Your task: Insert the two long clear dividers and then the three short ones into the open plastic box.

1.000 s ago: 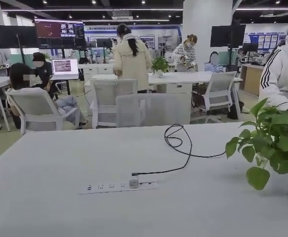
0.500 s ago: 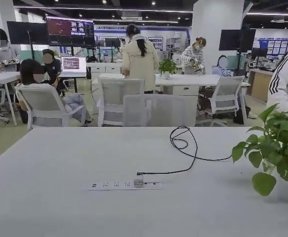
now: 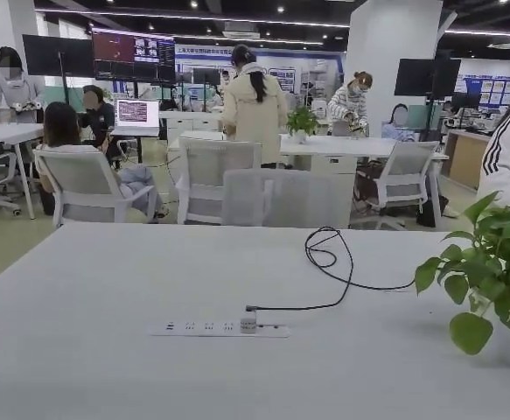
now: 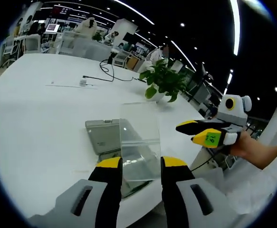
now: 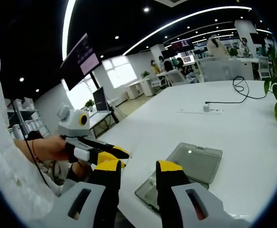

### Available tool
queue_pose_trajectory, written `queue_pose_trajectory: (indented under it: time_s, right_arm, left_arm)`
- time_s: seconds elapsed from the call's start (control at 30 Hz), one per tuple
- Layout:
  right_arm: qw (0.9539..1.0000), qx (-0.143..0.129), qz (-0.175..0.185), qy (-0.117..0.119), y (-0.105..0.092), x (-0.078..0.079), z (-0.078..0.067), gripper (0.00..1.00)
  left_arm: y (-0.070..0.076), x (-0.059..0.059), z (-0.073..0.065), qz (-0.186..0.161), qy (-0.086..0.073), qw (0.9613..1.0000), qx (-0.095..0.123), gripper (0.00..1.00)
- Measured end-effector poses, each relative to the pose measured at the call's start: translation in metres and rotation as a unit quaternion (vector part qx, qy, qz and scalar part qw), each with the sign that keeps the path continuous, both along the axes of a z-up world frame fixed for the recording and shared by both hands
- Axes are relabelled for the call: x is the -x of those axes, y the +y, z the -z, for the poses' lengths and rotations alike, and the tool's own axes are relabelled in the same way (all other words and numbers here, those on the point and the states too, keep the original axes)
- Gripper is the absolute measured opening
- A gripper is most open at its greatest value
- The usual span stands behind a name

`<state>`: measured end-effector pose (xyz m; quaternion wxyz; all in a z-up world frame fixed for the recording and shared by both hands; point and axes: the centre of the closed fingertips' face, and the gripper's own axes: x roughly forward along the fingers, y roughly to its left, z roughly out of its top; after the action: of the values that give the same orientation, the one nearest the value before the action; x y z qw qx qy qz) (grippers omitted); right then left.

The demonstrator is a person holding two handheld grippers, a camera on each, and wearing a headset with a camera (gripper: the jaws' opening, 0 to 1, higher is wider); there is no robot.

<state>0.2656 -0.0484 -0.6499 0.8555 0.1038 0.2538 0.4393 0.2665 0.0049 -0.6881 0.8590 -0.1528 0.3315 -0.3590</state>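
My left gripper (image 4: pixel 142 164) is shut on a clear divider (image 4: pixel 139 137), which stands upright between its yellow-tipped fingers. Just beyond it the open plastic box (image 4: pixel 100 135) lies on the white table with its lid folded back. My right gripper (image 4: pixel 193 133) comes in from the right in a hand, level with the divider and apart from it. In the right gripper view, the right gripper (image 5: pixel 138 166) is open with nothing between its fingers, and the box (image 5: pixel 195 161) lies just ahead. The left gripper (image 5: pixel 117 154) hovers to its left.
A potted green plant (image 3: pixel 491 271) stands at the table's right side. A white power strip (image 3: pixel 218 329) with a looping black cable (image 3: pixel 329 258) lies mid-table. Chairs (image 3: pixel 200 179), desks and several people occupy the room beyond the far edge.
The head camera has shifted a little, so the picture sits lower and further right. The power strip, cable and plant have not moved on the table.
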Motion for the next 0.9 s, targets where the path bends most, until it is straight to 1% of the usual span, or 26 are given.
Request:
queue_pose_trajectory:
  time_s: [0.1, 0.2, 0.27, 0.4, 0.5, 0.57, 0.63, 0.77, 0.8, 0.9]
  right_arm:
    - [1.0, 0.003, -0.002, 0.007, 0.008, 0.001, 0.004, 0.26]
    - [0.9999, 0.002, 0.004, 0.011, 0.009, 0.001, 0.005, 0.24]
    - [0.9997, -0.001, 0.015, 0.017, 0.009, -0.001, 0.004, 0.22]
    - [0.9993, -0.007, 0.019, 0.031, 0.011, -0.001, 0.006, 0.18]
    - [0.9986, -0.012, 0.026, 0.045, 0.012, -0.003, 0.008, 0.15]
    - [0.9985, -0.012, 0.029, 0.045, 0.013, -0.003, 0.009, 0.15]
    - [0.9984, -0.012, 0.032, 0.045, 0.013, -0.004, 0.009, 0.15]
    - [0.9976, -0.014, 0.04, 0.055, 0.013, -0.005, 0.01, 0.09]
    - [0.9969, -0.017, 0.046, 0.062, 0.013, -0.005, 0.011, 0.09]
    - [0.9955, -0.019, 0.062, 0.069, 0.013, -0.006, 0.012, 0.08]
  left_arm:
    - [-0.008, 0.001, -0.005, 0.008, -0.008, 0.9999, 0.005, 0.3]
    - [-0.014, 0.003, -0.007, 0.018, -0.014, 0.9997, 0.004, 0.3]
    - [-0.017, 0.004, -0.008, 0.021, -0.017, 0.9996, 0.004, 0.3]
    - [-0.023, 0.006, -0.01, 0.036, -0.027, 0.999, -0.003, 0.3]
    - [-0.026, 0.007, -0.011, 0.042, -0.032, 0.9986, -0.005, 0.3]
    - [-0.028, 0.007, -0.013, 0.044, -0.033, 0.9985, -0.004, 0.3]
    - [-0.028, 0.007, -0.013, 0.046, -0.037, 0.9982, -0.008, 0.3]
    - [-0.028, 0.005, -0.013, 0.047, -0.041, 0.998, -0.011, 0.3]
    - [-0.028, 0.005, -0.012, 0.048, -0.042, 0.9979, -0.014, 0.3]
    - [-0.03, 0.004, -0.011, 0.048, -0.048, 0.9976, -0.018, 0.31]
